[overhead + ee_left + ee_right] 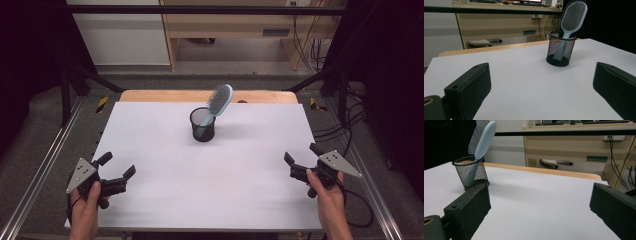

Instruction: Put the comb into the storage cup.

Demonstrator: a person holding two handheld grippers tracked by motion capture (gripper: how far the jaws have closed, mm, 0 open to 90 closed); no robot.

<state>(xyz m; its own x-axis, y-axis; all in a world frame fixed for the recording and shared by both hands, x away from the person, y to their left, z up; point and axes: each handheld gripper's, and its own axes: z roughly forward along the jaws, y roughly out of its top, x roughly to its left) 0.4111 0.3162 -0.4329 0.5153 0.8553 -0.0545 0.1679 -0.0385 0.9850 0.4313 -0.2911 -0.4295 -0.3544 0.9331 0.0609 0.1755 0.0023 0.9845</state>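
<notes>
While both claws sit idle, the hairbrush [220, 98] stands handle-down in the mesh cup [202, 125].

Pale blue plastic paddle brush, oval head with fine bristles, leaning right out of a round black wire-mesh cup at the far middle of the smooth white table [210, 185]. Left gripper [118, 171] and right gripper [301, 156] sit at the near corners, jaws wide, nothing in them.

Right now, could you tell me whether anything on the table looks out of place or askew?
Only mildly: the light blue hairbrush stands handle-down in the black mesh cup, leaning over its rim. The cup is upright. Nothing looks spilled or damaged, and both grippers are open, well apart from it.
</notes>
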